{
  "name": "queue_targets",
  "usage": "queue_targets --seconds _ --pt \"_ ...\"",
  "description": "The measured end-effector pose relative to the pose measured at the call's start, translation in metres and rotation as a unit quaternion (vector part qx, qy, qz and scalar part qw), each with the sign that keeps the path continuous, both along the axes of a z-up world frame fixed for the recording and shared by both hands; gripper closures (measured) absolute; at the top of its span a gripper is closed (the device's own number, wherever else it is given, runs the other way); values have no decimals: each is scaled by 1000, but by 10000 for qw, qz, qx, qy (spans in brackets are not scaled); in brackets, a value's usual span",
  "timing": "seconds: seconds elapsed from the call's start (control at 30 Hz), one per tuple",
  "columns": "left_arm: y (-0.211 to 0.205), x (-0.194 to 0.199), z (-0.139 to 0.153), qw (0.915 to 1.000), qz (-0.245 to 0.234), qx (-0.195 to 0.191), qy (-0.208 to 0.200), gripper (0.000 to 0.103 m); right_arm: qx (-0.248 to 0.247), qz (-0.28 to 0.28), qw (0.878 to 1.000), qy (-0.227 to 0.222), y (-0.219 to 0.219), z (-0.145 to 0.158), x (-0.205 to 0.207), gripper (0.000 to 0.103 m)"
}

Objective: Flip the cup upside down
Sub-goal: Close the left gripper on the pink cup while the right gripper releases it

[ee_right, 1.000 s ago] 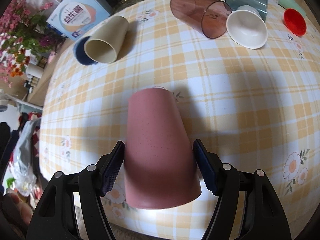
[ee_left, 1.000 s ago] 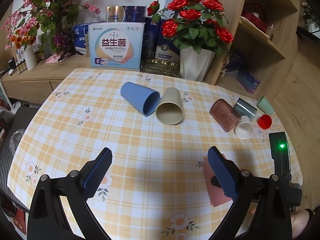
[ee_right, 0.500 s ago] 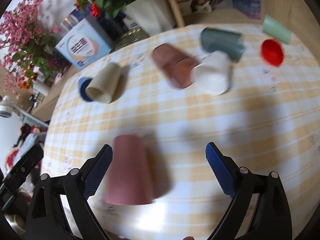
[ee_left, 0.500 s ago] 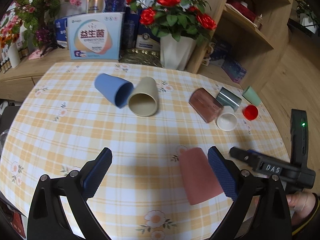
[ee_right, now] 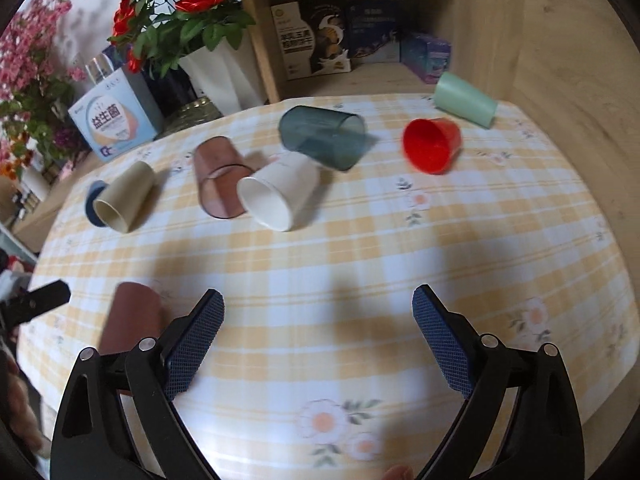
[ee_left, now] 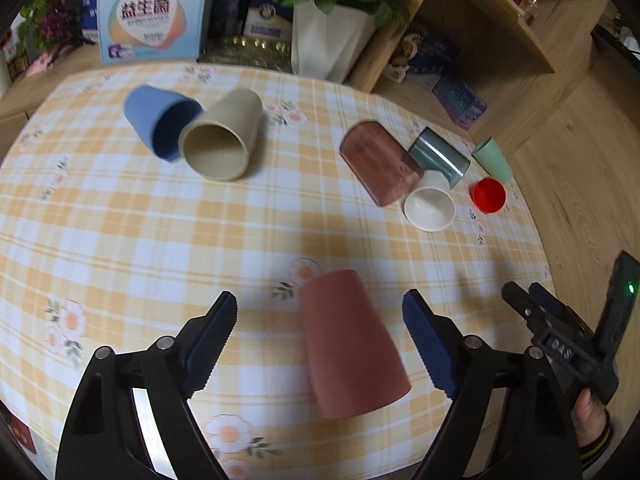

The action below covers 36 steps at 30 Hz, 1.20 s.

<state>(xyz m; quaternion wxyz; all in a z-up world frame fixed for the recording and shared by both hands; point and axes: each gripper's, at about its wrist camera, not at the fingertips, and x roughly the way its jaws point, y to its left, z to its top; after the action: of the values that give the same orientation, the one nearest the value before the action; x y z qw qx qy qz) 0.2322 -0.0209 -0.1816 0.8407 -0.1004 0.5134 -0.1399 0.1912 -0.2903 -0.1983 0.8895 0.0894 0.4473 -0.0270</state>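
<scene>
A pink cup point(ee_left: 350, 340) stands upside down on the checked tablecloth point(ee_left: 160, 248), mouth down, between the open fingers of my left gripper point(ee_left: 320, 340), which does not touch it. In the right wrist view the same pink cup point(ee_right: 128, 316) stands at the lower left, beside the left finger. My right gripper point(ee_right: 318, 344) is open and empty over the cloth. It also shows at the right edge of the left wrist view point(ee_left: 560, 332).
Lying on their sides: a blue cup point(ee_left: 160, 124), a beige cup point(ee_left: 222, 140), a brown clear cup point(ee_left: 380, 164), a white cup point(ee_right: 280, 192), a grey-green cup point(ee_right: 320, 136), a red cup point(ee_right: 432, 144), a mint cup point(ee_right: 464, 100). A vase of roses point(ee_left: 328, 36) and boxes stand behind.
My right gripper opened, let go of the pink cup and swung right, away from it. The left gripper moved in so the cup now stands between its fingers.
</scene>
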Motion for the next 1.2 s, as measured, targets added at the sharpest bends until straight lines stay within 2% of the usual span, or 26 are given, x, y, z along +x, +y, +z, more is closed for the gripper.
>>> queue_targets --seconds 0.1,0.27,0.57,0.8,0.93,1.1,1.2 --pt "-12 10 -13 9995 25 -71 302 26 -222 -82 9997 23 -11 -3 -2 11" --pt "-25 24 -35 9972 84 -209 720 34 -238 -253 9994 53 -29 -9 -7 11" --pt "-36 43 -59 9911 254 -284 1274 34 -61 -341 9993 124 -45 -17 -12 11" --pt "-36 47 -69 9881 343 -343 1460 37 -47 -362 9993 107 -47 -16 -14 11" --pt "-38 49 -74 9863 299 -500 1541 44 -49 -361 9993 107 -47 -16 -14 11" --pt "-43 47 -75 9868 237 -497 1523 46 -51 -381 9992 95 -46 -15 -14 11" --pt "-40 41 -72 9893 226 -491 1353 47 -51 -380 9992 73 -46 -13 -15 11"
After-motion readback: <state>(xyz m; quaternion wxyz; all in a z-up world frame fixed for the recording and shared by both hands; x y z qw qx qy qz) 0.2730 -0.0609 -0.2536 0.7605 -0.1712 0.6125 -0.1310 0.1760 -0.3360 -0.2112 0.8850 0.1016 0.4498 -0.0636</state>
